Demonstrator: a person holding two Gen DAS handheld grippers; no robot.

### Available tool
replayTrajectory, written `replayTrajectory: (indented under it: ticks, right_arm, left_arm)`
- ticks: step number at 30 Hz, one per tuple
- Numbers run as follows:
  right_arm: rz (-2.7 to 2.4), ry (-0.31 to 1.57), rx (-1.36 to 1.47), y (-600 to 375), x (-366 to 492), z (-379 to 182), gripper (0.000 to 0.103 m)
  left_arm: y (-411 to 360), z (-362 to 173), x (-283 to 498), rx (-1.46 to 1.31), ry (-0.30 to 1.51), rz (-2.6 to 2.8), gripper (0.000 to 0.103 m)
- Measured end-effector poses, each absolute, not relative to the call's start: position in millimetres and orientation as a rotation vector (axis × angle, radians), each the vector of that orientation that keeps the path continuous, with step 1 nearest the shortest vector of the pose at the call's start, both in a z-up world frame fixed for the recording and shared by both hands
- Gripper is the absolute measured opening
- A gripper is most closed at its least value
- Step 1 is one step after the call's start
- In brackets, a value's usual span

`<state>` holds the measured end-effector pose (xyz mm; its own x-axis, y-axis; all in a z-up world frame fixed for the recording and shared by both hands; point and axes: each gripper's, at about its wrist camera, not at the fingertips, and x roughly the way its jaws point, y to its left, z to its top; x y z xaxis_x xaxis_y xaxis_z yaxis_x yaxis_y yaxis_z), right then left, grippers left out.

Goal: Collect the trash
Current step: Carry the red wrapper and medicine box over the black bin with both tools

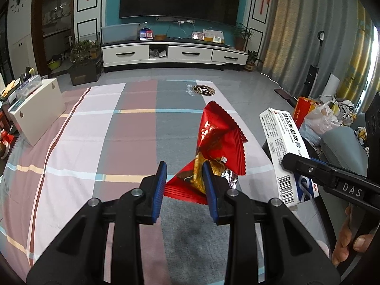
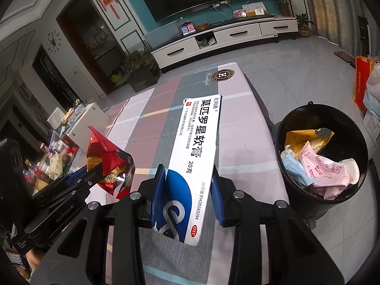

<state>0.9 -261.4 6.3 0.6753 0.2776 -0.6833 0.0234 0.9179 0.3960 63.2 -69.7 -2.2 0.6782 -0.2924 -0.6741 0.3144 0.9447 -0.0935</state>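
Right wrist only: black bin (image 2: pixel 324 156).

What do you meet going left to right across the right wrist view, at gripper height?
Left gripper holding the red snack wrapper → right gripper holding the white ointment box → black trash bin.

We count two grippers (image 1: pixel 184 166) (image 2: pixel 188 173), one red wrapper (image 1: pixel 218 140) and one white carton (image 2: pixel 197 147). One black bin (image 2: pixel 292 190) sits at three o'clock in the right wrist view. One checked cloth (image 1: pixel 95 123) covers the table at centre.
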Motion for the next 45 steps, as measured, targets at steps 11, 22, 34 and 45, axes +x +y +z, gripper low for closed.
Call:
replayTrajectory:
  ticks: [11,22,34,45]
  right_arm:
    - [0.125,0.795,0.422,-280,-7,9,0.037]
    - [0.078,0.764,0.457,-311,-16,11,0.037]
    - [0.023,0.736,0.511,-346,-26,7,0.037]
    - [-0.018,0.714,0.562,-373,-36,-1,0.037]
  left_arm:
    - [-97,4,61,0.076,0.741,-0.382,0.032]
    - [-131,5,63,0.131,0.732,-0.434,0.032]
    - [-166,6,63,0.181,0.728,-0.485,0.032]
    - [-200,4,61,0.235,0.726,-0.53,0.033]
